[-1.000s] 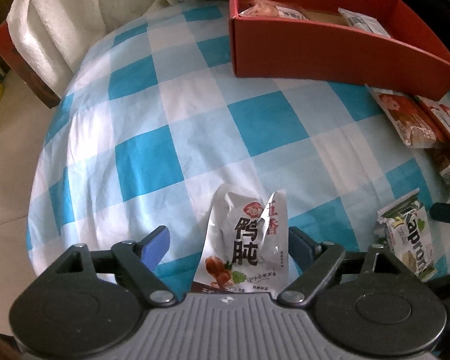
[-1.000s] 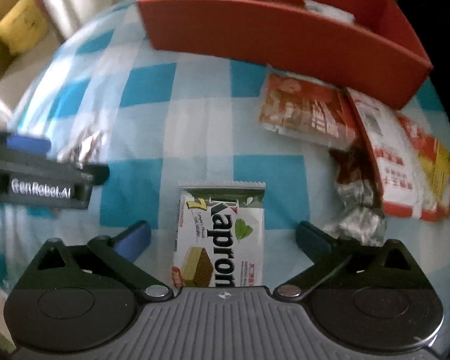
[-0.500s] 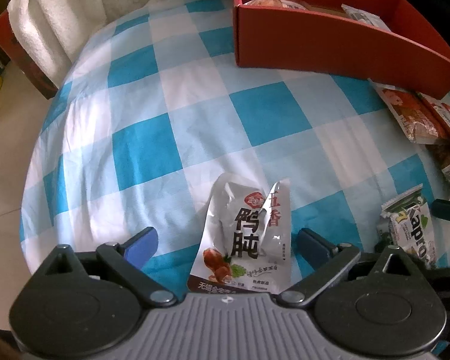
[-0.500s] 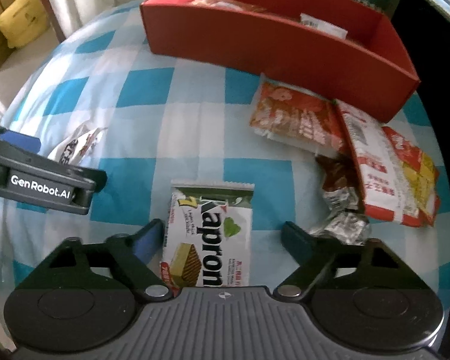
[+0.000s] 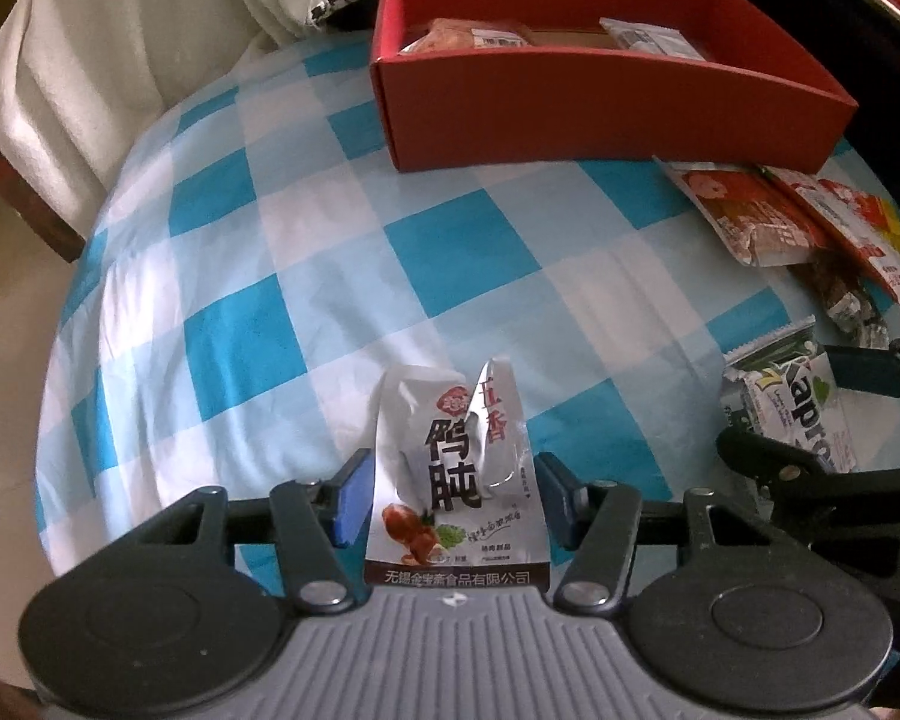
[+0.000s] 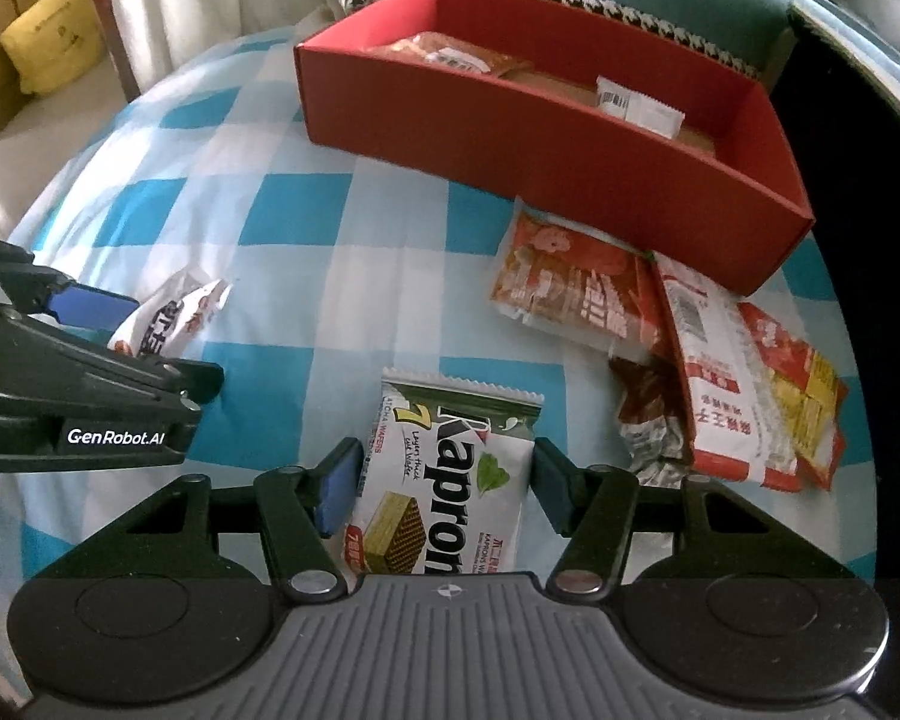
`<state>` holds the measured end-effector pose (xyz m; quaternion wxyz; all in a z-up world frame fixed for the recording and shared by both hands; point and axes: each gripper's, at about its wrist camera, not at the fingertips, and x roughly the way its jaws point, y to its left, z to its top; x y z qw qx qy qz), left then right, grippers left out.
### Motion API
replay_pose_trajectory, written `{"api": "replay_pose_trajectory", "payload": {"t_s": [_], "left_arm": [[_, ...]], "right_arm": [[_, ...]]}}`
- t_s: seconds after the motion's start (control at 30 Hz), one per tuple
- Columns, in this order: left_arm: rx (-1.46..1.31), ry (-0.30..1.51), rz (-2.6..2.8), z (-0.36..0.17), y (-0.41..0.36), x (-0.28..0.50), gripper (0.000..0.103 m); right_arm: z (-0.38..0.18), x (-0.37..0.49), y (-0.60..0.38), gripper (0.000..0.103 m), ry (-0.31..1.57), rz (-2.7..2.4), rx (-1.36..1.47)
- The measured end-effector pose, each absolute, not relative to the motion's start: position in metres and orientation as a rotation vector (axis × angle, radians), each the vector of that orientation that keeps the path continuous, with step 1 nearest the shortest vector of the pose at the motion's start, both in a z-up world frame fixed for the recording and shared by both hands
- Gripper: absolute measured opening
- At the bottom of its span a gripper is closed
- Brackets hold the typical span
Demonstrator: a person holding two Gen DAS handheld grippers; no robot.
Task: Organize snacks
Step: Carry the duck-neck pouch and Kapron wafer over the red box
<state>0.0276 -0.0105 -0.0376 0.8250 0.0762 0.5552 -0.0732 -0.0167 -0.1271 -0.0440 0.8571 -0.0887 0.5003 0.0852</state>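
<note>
My left gripper [image 5: 453,501] is shut on a white duck-gizzard snack pouch [image 5: 459,480], which stands crumpled between the fingers above the checked cloth. My right gripper [image 6: 441,489] is shut on a green and white Kapron wafer pack [image 6: 450,480]. The wafer pack also shows in the left wrist view [image 5: 792,396], and the pouch shows in the right wrist view [image 6: 174,318]. A red box [image 6: 546,138] at the back holds a few snack packs.
The blue and white checked tablecloth [image 5: 342,228] covers a round table. Several red and orange snack packets [image 6: 660,324] and a crumpled foil wrapper [image 6: 654,432] lie in front of the box's right end. A white towel [image 5: 108,60] hangs behind at the left.
Both grippers have closed in from wide open onto their snacks. The pouch and the wafer pack now sit squeezed between the fingers. The red box looks nearer and lower in both views.
</note>
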Motion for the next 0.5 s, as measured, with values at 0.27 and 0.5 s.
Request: {"api": "replay_pose_trajectory", "payload": {"t_s": [0.27,0.5], "left_arm": [[0.167,1.177,-0.156,-0.038,-0.012,0.027,0.050],[0.141,1.171,-0.149,-0.034,-0.007,0.029,0.049]], "right_arm": [[-0.039,-0.018,-0.127,0.067,1.023,0.182,-0.192],[-0.033,-0.020,-0.128,0.067,0.990,0.178,-0.198]]}}
